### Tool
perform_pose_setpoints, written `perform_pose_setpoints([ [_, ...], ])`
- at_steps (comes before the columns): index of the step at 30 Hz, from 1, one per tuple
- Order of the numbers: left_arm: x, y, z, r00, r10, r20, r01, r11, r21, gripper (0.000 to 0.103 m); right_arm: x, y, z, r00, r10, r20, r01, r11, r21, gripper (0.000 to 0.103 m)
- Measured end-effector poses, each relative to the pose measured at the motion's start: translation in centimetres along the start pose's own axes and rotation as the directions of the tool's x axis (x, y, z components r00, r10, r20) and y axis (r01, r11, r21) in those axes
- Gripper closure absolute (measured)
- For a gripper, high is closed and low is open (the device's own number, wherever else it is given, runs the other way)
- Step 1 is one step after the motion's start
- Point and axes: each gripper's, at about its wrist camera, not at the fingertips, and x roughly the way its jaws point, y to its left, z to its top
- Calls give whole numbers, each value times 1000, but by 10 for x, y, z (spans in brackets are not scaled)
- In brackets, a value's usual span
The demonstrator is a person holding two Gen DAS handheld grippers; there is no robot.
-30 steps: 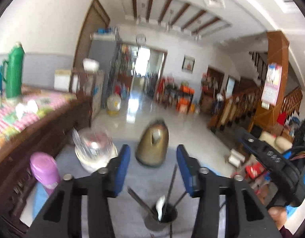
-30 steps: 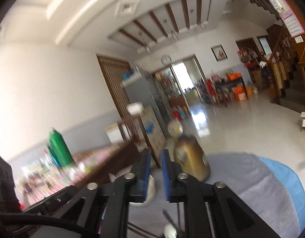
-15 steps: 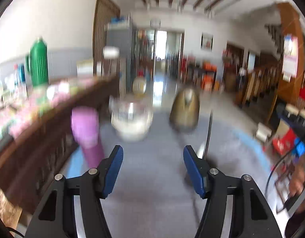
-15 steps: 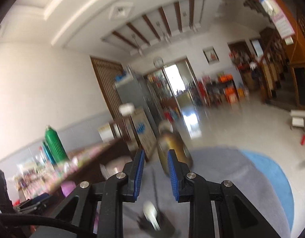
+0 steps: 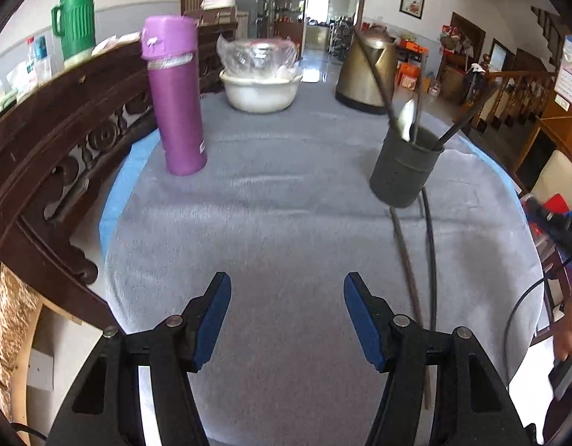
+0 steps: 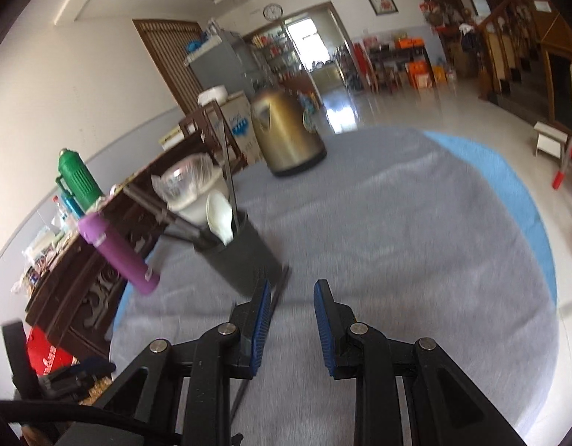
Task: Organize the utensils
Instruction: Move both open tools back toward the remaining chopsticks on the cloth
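One dark cup (image 5: 405, 171) with one white spoon (image 5: 407, 119) is seen at one o'clock, two chopsticks (image 5: 429, 256) are laid below it, and both jaws are held open, empty.

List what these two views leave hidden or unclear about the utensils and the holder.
- Chopsticks on the cloth: near ends hidden behind the left tool, left wrist view.
- Dark holder: how many utensils stand inside is unclear; its wall hides their lower parts, both views.
- White spoon: handle hidden inside the holder, right wrist view.
- Chopstick by the right tool: blurred and partly covered by a finger.
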Motion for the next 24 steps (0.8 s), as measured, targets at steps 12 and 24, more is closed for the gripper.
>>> perform_pose_setpoints([
  [12,11,-16,0,997,73,7,-73,994,83,37,16,23,-28,998,48,-51,-50,998,-32,76],
  [24,17,-13,1,993,115,-11,-114,991,74,36,26,28,-36,994,50,-92,-54,998,-38,76],
])
